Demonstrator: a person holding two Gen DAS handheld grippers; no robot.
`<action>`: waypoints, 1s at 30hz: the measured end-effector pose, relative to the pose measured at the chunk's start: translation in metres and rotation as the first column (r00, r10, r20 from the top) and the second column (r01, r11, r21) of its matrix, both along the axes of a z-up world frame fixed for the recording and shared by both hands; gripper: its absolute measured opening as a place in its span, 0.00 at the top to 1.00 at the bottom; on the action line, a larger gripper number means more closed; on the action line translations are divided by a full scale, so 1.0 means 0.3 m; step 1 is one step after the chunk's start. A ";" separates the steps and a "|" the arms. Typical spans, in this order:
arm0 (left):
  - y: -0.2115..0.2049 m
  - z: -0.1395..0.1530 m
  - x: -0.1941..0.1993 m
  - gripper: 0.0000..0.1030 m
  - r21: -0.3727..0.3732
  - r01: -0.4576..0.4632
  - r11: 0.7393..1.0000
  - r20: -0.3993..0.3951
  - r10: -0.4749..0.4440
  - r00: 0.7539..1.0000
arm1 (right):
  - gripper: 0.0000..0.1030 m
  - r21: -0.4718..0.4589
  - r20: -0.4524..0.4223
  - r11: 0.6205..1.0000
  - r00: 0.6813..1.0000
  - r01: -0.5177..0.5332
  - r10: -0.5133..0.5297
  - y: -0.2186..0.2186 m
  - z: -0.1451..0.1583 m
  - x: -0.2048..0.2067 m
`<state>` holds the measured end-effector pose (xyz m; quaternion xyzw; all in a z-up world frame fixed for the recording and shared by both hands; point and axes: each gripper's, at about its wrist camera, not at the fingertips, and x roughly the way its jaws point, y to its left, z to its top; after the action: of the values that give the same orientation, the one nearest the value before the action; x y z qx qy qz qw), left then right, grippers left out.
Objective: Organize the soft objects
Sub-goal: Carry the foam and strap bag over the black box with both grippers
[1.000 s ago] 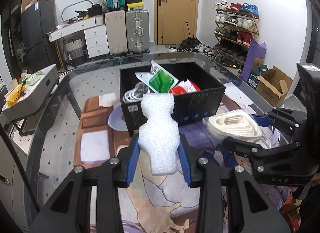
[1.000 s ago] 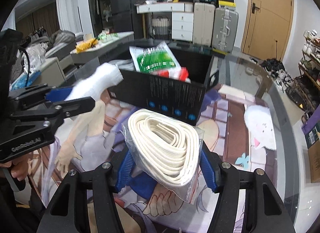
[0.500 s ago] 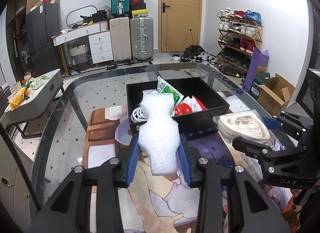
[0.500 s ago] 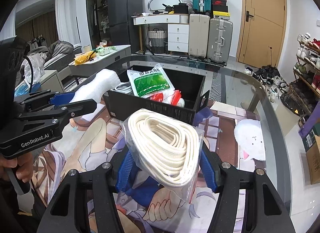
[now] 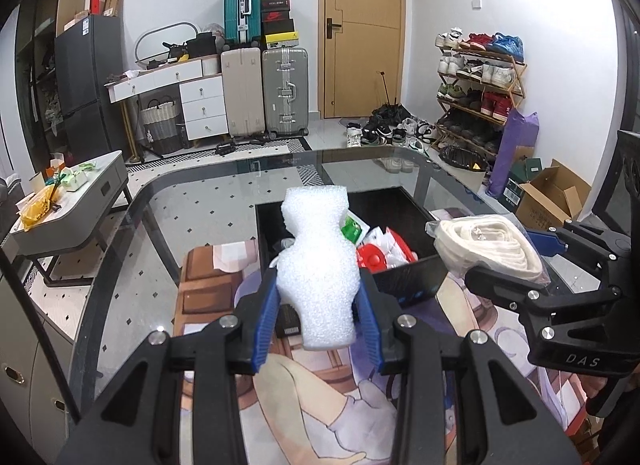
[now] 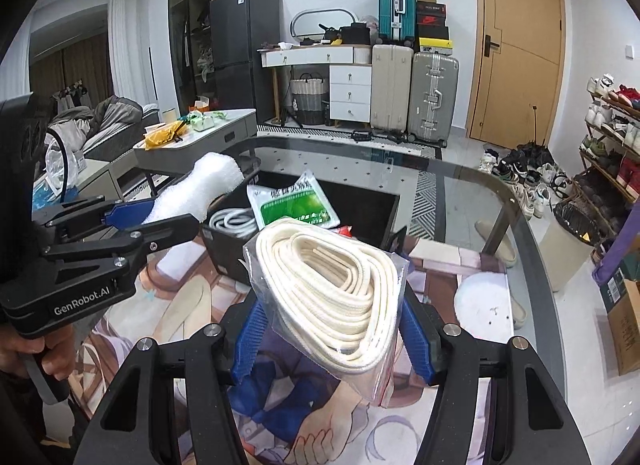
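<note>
Two handheld grippers hover above a glass table [image 5: 120, 249], each carrying one soft item over a printed mat [image 6: 168, 305].

The left gripper [image 5: 318, 305] has its blue pads pressed into the lower part of a white foam piece [image 5: 318, 265], which stands upright between them, its top rising in front of a black box [image 5: 412, 279]. The right gripper [image 6: 330, 325] clamps a clear bag of coiled cream rope [image 6: 332, 285] between its blue pads; the bag bulges above and below the jaws.

Only the left view shows the box's right side, where a red and white packet [image 5: 374, 253] lies beside a green and white pouch [image 5: 352, 227] that the foam mostly hides. It also shows the right gripper from the side, at the right, with the rope bag held just right of the box's near corner.

Only the right view shows the green pouch in full, leaning up inside the box, a grey coil of cable [image 6: 232, 219] in the box's left part, a white round patch [image 6: 484, 301] on the mat at the right, and a hand [image 6: 36, 349] gripping the left gripper's handle.

Counted: two grippers, two held items, one box, and three items visible in it.
</note>
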<state>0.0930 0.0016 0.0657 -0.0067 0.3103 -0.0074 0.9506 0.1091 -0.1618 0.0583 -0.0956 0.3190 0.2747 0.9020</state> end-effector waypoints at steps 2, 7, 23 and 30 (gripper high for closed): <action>0.003 0.010 0.010 0.65 -0.003 -0.002 1.000 0.005 0.002 1.000 | 0.40 0.004 0.004 1.000 1.000 0.005 -0.005 0.000 0.013 0.011; 0.012 0.030 0.032 0.65 -0.003 -0.006 1.000 0.019 0.006 1.000 | 0.40 0.014 0.011 1.000 1.000 0.019 -0.019 0.007 0.042 0.041; 0.060 0.052 0.119 0.65 -0.014 -0.028 1.000 0.044 0.028 0.999 | 0.40 0.011 0.011 0.999 0.999 0.035 -0.035 0.066 0.087 0.131; 0.093 0.028 0.169 0.65 -0.029 -0.041 0.999 0.034 0.042 0.999 | 0.40 -0.013 -0.006 0.999 0.999 0.043 -0.043 0.103 0.063 0.204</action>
<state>0.1437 0.0294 0.0740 -0.0267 0.2933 0.0079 0.9556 0.1703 -0.1310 0.0771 -0.0938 0.3255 0.2536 0.9060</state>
